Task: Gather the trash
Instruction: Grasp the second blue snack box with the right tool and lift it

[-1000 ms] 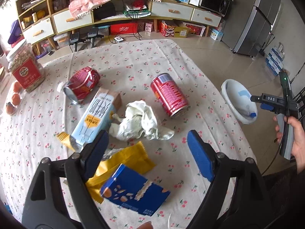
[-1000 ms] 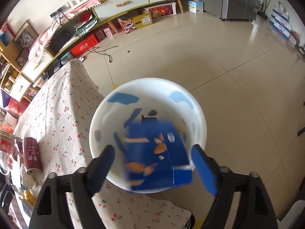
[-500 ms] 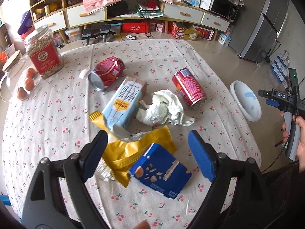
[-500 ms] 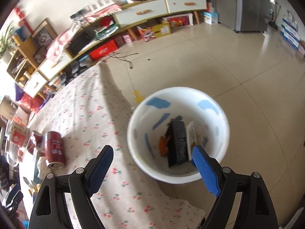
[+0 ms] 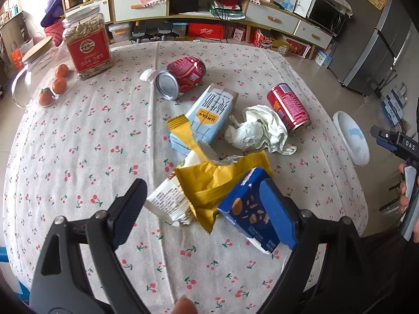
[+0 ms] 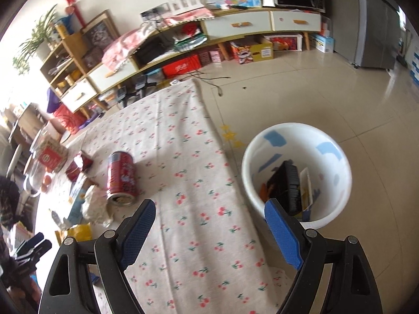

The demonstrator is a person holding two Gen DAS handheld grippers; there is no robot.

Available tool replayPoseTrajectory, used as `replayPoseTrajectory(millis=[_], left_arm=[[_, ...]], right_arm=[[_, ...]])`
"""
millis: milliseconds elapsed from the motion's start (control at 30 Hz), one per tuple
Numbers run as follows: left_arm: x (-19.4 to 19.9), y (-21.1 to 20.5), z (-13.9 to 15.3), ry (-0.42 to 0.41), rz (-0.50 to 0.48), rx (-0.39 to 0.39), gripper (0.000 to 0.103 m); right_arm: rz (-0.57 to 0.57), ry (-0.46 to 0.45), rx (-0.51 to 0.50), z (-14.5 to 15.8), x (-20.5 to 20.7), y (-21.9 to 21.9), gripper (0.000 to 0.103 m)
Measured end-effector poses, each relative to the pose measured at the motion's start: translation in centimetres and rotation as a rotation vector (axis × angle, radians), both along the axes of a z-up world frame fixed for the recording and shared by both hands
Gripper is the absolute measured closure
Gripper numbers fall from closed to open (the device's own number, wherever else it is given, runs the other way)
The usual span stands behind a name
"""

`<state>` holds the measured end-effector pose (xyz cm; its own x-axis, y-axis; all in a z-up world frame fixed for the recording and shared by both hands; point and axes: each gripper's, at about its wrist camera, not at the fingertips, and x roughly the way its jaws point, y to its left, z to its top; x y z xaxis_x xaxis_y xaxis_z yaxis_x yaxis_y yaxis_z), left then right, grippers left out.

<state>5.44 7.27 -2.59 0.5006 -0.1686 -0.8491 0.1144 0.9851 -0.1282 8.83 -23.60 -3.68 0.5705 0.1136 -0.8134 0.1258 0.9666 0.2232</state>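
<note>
Left gripper: jaws opening wide, yellow wrapper and blue box between them, ungripped.
Right gripper: jaws wide, empty.
Bin: floor, 3 o'clock of worktop.

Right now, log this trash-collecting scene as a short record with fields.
surface: round table under a cherry-print cloth
trash on table: two red cans, a pale blue carton, crumpled white paper, a yellow wrapper, a white packet, a blue box
not trash: jar with a red label, oranges
bin: white bucket on the floor beside the table, a dark box already inside
left tool: opening, over the wrapper and blue box, nothing gripped
right tool: open, empty, near the bucket
</note>
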Motion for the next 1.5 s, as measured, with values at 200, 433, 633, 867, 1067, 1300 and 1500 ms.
replayPoseTrajectory(millis=[200, 433, 633, 867, 1067, 1300, 1500], left_arm=[[-1.0, 1.7, -0.5, -0.009, 0.030, 0.025, 0.004], [-2.1, 4.5, -0.9, -0.025, 0.119, 0.069, 0.001], [-2.8, 6.1, -1.3, -0.009, 0.155, 0.066, 0.001], [-3.6, 8.0, -1.3, -0.015, 0.204, 0.090, 0.001], [-4.0, 9.6, -2.1, 0.009, 0.252, 0.105, 0.001], [-4.0, 10.0, -2.4, 0.010, 0.273, 0.120, 0.001], [-4.2, 9.9, -2.6, 0.006, 0.267, 0.127, 0.001]], right_arm=[[0.119, 0.001, -0.020, -0.6, -0.6, 4.6, 0.016], [0.225, 0.034, -0.032, -2.0, -1.1, 9.2, 0.006], [0.325, 0.038, -0.071, -3.0, -1.8, 13.7, 0.000], [0.486, 0.028, -0.112, -4.0, -2.8, 19.3, 0.000], [0.607, 0.044, -0.144, -5.4, -3.8, 23.5, 0.000], [0.657, 0.060, -0.174, -6.4, -3.7, 25.8, 0.000], [0.649, 0.066, -0.201, -6.9, -3.1, 26.3, 0.017]])
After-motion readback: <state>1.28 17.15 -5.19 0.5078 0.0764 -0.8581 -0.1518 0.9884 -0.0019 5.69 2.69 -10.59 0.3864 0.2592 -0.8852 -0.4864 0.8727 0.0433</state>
